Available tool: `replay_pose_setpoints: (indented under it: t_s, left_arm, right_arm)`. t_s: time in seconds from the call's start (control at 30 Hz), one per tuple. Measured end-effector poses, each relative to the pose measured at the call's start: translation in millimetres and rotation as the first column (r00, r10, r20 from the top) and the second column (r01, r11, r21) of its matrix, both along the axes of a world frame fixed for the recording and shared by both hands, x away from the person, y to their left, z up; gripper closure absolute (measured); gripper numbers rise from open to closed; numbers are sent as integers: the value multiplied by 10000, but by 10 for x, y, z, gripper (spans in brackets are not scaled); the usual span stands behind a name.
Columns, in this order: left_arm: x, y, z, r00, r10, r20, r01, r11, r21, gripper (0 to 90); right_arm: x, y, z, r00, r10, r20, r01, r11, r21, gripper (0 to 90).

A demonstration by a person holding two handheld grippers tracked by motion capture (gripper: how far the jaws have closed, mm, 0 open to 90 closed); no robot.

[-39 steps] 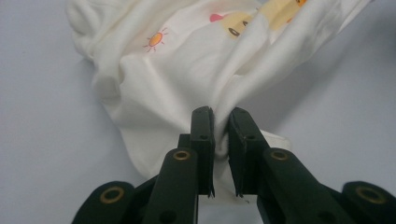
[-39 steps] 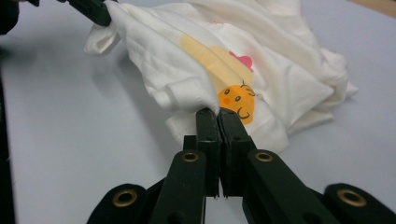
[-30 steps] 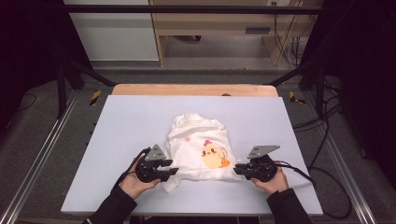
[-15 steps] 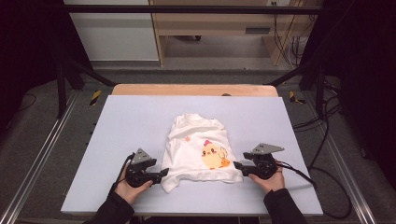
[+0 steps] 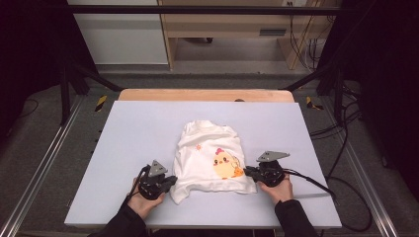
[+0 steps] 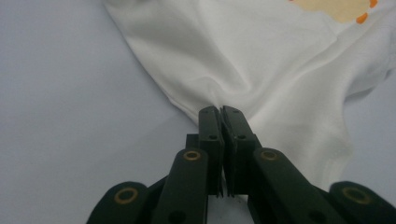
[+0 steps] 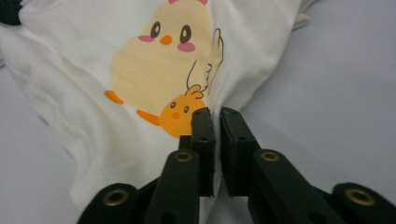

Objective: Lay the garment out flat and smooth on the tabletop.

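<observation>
A small white T-shirt [image 5: 210, 160] with a yellow chick print [image 5: 225, 165] lies on the pale table, its hem toward me. My left gripper [image 5: 170, 180] is shut on the shirt's near left corner; in the left gripper view the jaws pinch a fold of white cloth [image 6: 261, 79]. My right gripper [image 5: 247, 171] is shut on the near right edge beside the print; in the right gripper view its jaws clamp the cloth just under a small orange chick [image 7: 177, 112]. Both grippers sit low on the table.
The pale table [image 5: 138, 128] has free room all round the shirt. A wooden strip [image 5: 205, 95] runs along its far edge. Cables [image 5: 311, 180] trail from the right gripper toward the right edge. Black frame posts stand at both far corners.
Both grippers have pulled toward me and apart, the left one farther left and down. The shirt has been drawn flatter and wider along its near edge.
</observation>
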State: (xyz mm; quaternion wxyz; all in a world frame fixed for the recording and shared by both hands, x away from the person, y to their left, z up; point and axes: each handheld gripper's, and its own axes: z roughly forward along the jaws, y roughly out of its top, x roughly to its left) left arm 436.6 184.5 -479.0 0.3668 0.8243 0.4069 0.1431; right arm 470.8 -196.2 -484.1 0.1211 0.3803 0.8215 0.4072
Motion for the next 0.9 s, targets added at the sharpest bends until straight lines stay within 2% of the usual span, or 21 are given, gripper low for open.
replay_pose_setpoints:
  t_s: [0.07, 0.13, 0.23, 0.3, 0.33, 0.43, 0.5, 0.6, 0.67, 0.73, 0.77, 0.8, 0.9]
  left_arm:
    - [20, 42, 36, 9999, 15, 117, -15, 10000, 25, 870]
    - [55, 98, 81, 9990, 174, 420, -177, 9998, 62, 870]
    - [173, 179, 102, 9963, 426, 746, -439, 9989, 163, 870]
    - [243, 191, 58, 9966, 412, 713, -426, 9989, 182, 865]
    - [262, 185, 34, 9968, 342, 729, -363, 9989, 281, 855]
    - [258, 171, 11, 9964, 318, 787, -347, 9988, 353, 830]
    - [245, 195, 36, 9946, 429, 947, -444, 9989, 135, 740]
    - [195, 265, 94, 9943, 582, 888, -514, 9957, -770, 533]
    - [110, 317, 130, 9951, 644, 750, -550, 9911, -1213, 449]
    - [20, 348, 147, 9948, 749, 692, -649, 9885, -1363, 425]
    - [-24, 357, 150, 9949, 800, 609, -709, 9879, -1383, 417]
    - [-102, 363, 139, 9951, 838, 527, -756, 9869, -1425, 417]
    - [-184, 354, 109, 9965, 752, 359, -695, 9879, -1387, 423]
  right_arm:
    - [-10, -7, 34, 9999, 85, 106, -87, 9998, 157, 893]
    - [-17, -23, 90, 9993, 11, 362, -29, 9988, 479, 896]
    - [-8, -20, 103, 9987, -67, 508, 36, 9981, 617, 896]
    - [11, 6, 88, 9982, -330, 493, 307, 9985, 454, 895]
    - [36, 37, 41, 9986, -453, 291, 450, 9989, 94, 891]
    - [45, 55, 1, 9991, -399, 174, 402, 9991, -153, 859]
    - [33, 54, 0, 9987, -444, 263, 449, 9988, -169, 797]
    - [-26, 23, 59, 9970, -507, 592, 498, 9986, 169, 635]
    - [-89, -1, 95, 9950, -569, 827, 543, 9980, 323, 522]
    - [-171, -31, 113, 9942, -588, 899, 548, 9974, 461, 437]
    - [-238, -58, 112, 9953, -586, 766, 550, 9973, 481, 406]
    - [-259, -65, 106, 9953, -625, 737, 587, 9969, 531, 393]
    - [-312, -75, 87, 9960, -659, 608, 627, 9966, 543, 375]
